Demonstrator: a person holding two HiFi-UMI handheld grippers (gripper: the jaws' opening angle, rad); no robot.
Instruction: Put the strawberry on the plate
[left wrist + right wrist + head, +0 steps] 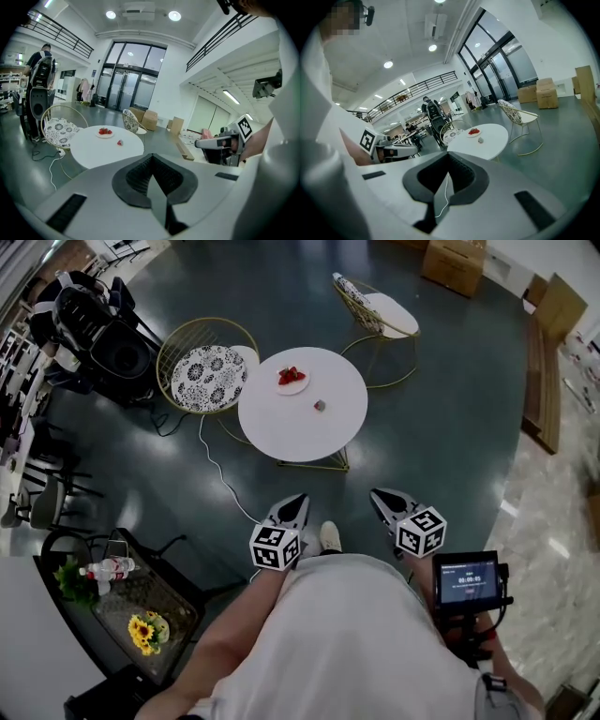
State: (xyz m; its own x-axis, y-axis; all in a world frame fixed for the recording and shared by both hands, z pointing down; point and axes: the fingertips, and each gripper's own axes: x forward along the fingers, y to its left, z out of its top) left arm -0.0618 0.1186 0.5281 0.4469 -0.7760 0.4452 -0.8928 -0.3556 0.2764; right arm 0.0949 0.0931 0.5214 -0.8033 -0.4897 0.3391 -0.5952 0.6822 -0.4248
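Observation:
A round white table (309,427) stands some way ahead of me. On its far side lies a small white plate (300,388) with red strawberries on it. One small loose strawberry (320,406) lies on the table, apart from the plate and nearer the middle. The same plate (99,135) and loose strawberry (120,142) show small and far off in the left gripper view. My left gripper (298,497) and right gripper (378,493) are held low near my body, well short of the table. Both are shut and empty.
Two wire chairs with patterned cushions (208,371) (375,310) flank the table. A white cable (217,470) trails across the floor. Dark equipment (103,334) stands at the left, cardboard boxes (455,263) at the back, and a cart with flowers (145,629) near left.

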